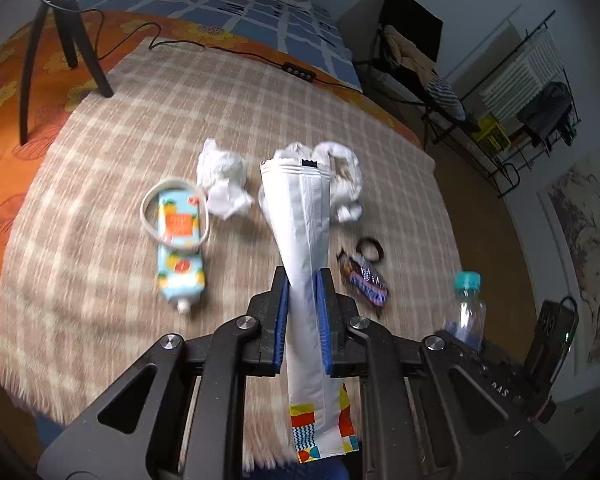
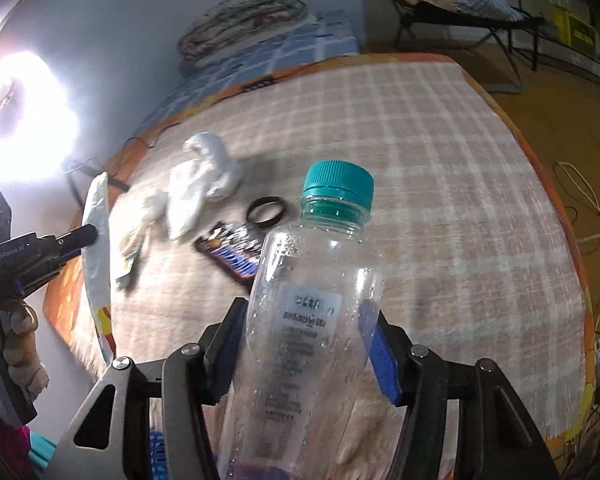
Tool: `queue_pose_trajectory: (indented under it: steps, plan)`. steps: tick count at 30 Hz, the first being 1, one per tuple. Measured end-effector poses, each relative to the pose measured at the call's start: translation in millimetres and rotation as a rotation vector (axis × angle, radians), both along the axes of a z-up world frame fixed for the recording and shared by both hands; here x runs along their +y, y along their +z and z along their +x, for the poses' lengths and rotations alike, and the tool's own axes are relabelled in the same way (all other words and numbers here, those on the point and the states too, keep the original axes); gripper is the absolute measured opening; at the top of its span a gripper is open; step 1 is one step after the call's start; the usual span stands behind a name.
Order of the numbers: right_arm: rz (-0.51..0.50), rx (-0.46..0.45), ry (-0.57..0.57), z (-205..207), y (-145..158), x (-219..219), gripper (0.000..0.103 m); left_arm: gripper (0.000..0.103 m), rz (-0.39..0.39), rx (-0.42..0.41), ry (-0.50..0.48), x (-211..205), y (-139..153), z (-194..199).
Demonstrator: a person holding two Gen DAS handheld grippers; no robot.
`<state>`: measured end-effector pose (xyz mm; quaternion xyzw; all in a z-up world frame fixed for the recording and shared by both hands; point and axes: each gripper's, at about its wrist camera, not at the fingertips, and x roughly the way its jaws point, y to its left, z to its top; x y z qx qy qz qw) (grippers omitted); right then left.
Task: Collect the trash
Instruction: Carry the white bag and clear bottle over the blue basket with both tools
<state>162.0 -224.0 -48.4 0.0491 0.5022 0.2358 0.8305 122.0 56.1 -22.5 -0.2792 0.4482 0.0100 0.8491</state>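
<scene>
My left gripper (image 1: 303, 276) is shut on a flat white pouch (image 1: 300, 216) with a colourful printed end, held above the bed. My right gripper (image 2: 304, 312) is shut on a clear plastic bottle (image 2: 300, 320) with a teal cap; the bottle also shows in the left wrist view (image 1: 466, 304). On the checked blanket (image 1: 100, 240) lie a crumpled white tissue (image 1: 222, 180), a second crumpled white wrapper (image 1: 346, 176), an orange-and-blue tube (image 1: 178, 248) under a white ring (image 1: 172, 214), a dark snack wrapper (image 1: 366, 280) and a black hair band (image 1: 372, 250).
A black tripod (image 1: 64, 40) stands at the far left of the bed with a cable and inline switch (image 1: 298, 72). Folded bedding lies at the head end. A chair and a drying rack (image 1: 532, 92) stand on the floor to the right. A bright ring light (image 2: 28, 116) glares at left.
</scene>
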Motion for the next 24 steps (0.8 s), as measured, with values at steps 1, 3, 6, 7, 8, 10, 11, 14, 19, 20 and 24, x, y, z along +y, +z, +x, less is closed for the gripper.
queue_pose_trajectory:
  steps: [1, 3, 6, 7, 8, 10, 11, 14, 19, 20, 24]
  plan:
    - [0.001, -0.004, 0.013, -4.2, 1.7, 3.8, 0.059, 0.012, 0.001, 0.0, -0.002, -0.7, 0.8, -5.8]
    - [0.014, 0.0, 0.034, -14.0, 4.4, 9.0, 0.059, 0.012, 0.0, 0.003, -0.009, -2.7, 1.5, -17.6]
    - [0.026, 0.003, 0.066, -28.8, 7.5, 14.9, 0.059, 0.012, -0.002, 0.011, -0.022, -8.0, -0.5, -38.7]
    - [0.025, -0.003, 0.082, -35.5, 8.7, 17.9, 0.059, 0.012, -0.002, 0.013, -0.025, -9.3, -1.4, -45.0]
    - [0.022, -0.008, 0.096, -41.6, 9.8, 19.8, 0.059, 0.012, -0.003, 0.016, -0.027, -9.8, -2.6, -50.4]
    - [0.013, -0.024, 0.127, -54.2, 12.3, 26.7, 0.059, 0.012, -0.002, 0.018, -0.031, -11.2, -6.4, -63.1]
    - [0.009, -0.029, 0.142, -61.7, 12.4, 30.0, 0.059, 0.012, -0.003, 0.024, -0.031, -11.8, -8.9, -70.2]
    - [0.01, -0.026, 0.184, -81.5, 9.7, 39.2, 0.059, 0.012, -0.002, 0.036, -0.031, -13.2, -16.6, -89.9]
    - [-0.012, -0.025, 0.269, -121.7, -0.7, 58.5, 0.059, 0.012, 0.002, 0.065, -0.04, -18.7, -32.8, -123.1]
    - [-0.016, -0.024, 0.285, -128.8, -2.9, 62.1, 0.059, 0.012, 0.001, 0.07, -0.039, -19.1, -36.3, -128.7]
    - [-0.035, -0.011, 0.336, -152.0, -13.7, 73.8, 0.059, 0.012, 0.002, 0.091, -0.042, -21.8, -49.5, -146.9]
